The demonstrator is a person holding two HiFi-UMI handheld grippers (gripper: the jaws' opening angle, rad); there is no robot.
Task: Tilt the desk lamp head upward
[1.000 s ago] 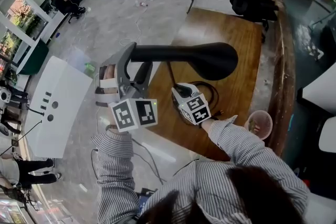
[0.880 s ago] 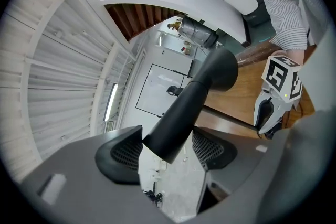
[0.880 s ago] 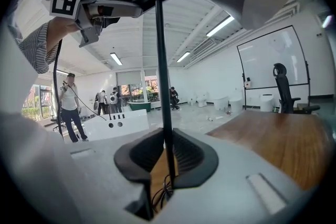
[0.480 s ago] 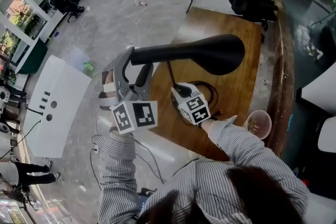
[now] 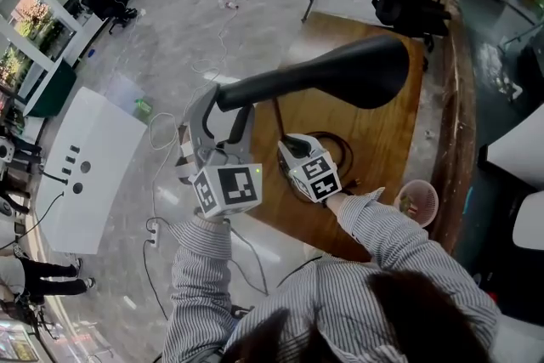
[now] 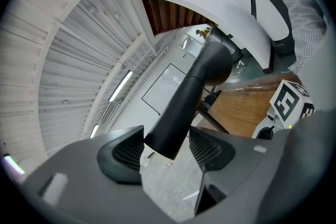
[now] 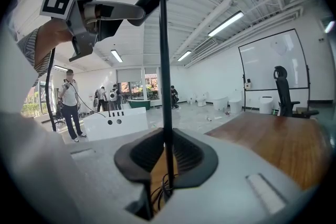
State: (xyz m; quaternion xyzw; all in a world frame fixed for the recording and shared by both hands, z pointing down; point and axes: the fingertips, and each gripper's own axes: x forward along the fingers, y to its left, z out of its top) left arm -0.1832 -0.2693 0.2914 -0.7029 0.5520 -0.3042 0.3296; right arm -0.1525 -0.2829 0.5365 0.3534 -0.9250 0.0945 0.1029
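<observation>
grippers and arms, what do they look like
Both the left gripper and right gripper are grey two-jaw tools with dark ribbed pads. Each carries a white cube printed with black square markers. The arms wear grey-and-white pinstriped sleeves.

Lamp head (image 5: 340, 74) is now tilted, with its wide end raised toward the upper right; it was level before. Left gripper (image 5: 223, 104) is rolled with it, and its marker cube (image 5: 228, 190) sits slightly further right and lower. The jaws have just been closing, with the head's narrow end between them and the pads against it.
</observation>
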